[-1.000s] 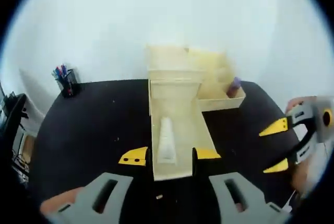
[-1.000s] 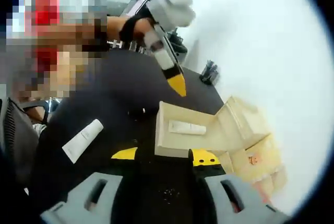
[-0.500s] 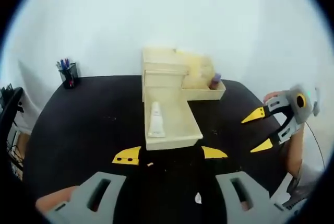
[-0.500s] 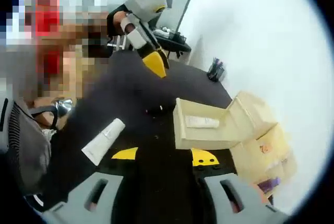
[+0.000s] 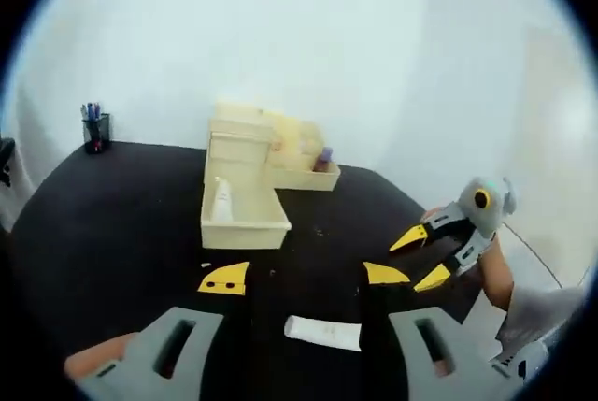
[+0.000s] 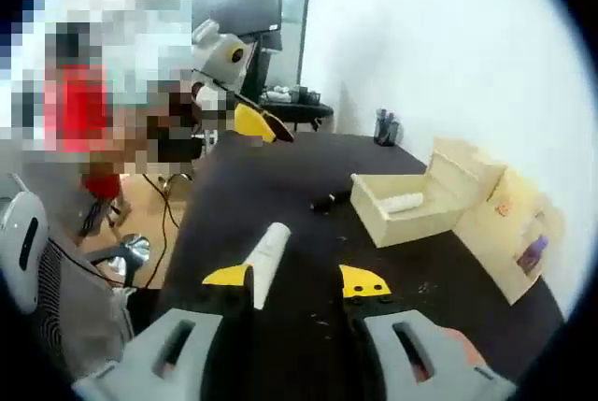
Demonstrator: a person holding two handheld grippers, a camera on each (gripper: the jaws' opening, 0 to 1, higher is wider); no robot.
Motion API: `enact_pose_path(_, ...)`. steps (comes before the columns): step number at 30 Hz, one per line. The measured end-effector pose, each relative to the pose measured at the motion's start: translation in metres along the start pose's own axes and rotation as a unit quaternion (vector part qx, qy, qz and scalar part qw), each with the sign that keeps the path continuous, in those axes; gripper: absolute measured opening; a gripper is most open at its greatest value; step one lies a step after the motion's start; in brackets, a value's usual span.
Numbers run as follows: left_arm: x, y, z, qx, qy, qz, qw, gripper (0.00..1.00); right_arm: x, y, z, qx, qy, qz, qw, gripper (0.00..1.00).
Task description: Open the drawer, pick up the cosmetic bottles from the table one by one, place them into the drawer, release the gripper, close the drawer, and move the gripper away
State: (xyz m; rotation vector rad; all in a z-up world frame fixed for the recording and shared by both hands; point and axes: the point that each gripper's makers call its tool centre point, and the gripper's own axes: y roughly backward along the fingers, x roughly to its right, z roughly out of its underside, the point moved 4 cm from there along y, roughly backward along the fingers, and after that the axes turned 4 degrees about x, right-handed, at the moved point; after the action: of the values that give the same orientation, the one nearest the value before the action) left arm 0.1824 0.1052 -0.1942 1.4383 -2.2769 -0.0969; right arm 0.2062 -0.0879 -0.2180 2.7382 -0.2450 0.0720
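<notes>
Hovering over black table (image 5: 121, 223), left gripper (image 5: 304, 276) has jaws spread, nothing between tips; white tube (image 5: 322, 331) lies on tabletop just below them. Wooden drawer (image 5: 241, 216) stands pulled out w/ 1 white bottle (image 5: 221, 201) lying inside, purple-capped bottle (image 5: 323, 158) in side tray of organiser. Right gripper (image 5: 423, 256) off to the right, jaws apart, empty. In right gripper view tube (image 6: 263, 253) sits by its left tip. Pen cup (image 5: 94, 130) at far edge.

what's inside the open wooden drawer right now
One white cosmetic tube lies inside the pale wooden drawer, also seen in the right gripper view. The near wall hides part of the drawer floor, so anything lying low there can't be seen.
</notes>
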Motion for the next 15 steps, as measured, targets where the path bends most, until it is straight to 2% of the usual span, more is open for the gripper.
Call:
enact_pose_path(6,0.004,0.014,0.022,0.036,0.017,0.015,0.9991,0.45,-0.023,0.001,0.007,0.016,-0.008,0.016,0.9997,0.28)
enact_pose_path(8,0.006,0.015,0.027,0.053,0.03,0.021,0.9979,0.45,-0.027,-0.003,0.011,0.021,-0.013,0.021,0.9995,0.27)
enact_pose_path(15,0.012,0.009,0.051,0.075,0.053,0.036,0.9952,0.45,-0.04,-0.023,0.03,0.021,-0.049,0.028,0.9982,0.27)
